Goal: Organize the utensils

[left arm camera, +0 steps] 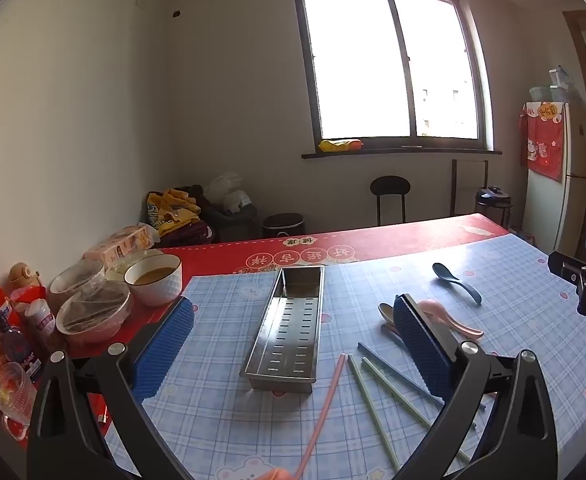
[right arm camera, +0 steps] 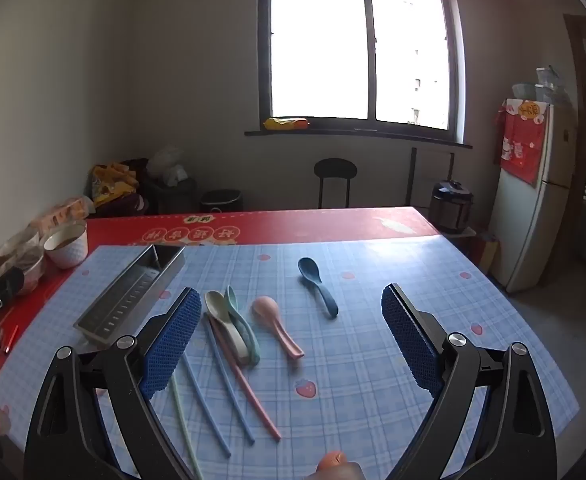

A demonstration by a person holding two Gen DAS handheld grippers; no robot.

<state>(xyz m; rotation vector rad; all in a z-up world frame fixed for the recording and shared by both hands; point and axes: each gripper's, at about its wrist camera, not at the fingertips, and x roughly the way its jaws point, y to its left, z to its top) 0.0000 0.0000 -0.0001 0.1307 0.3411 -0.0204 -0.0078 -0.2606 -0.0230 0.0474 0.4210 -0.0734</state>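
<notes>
Here, left to right: the metal tray (right arm camera: 129, 300) lies empty, then chopsticks (right arm camera: 229, 392) and four spoons (right arm camera: 229, 320). Both the left gripper (left arm camera: 293, 340) and right gripper (right arm camera: 289, 340) gape wide, holding nothing. The utensils look light, stiff, slick; grip mid-handle.

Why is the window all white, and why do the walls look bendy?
Left wrist view: the window is washed out by bright daylight, hiding most of what's outside. Right wrist view: same glare on the glass; the fisheye lens bends the walls and the table's edges, with dark corners.
</notes>
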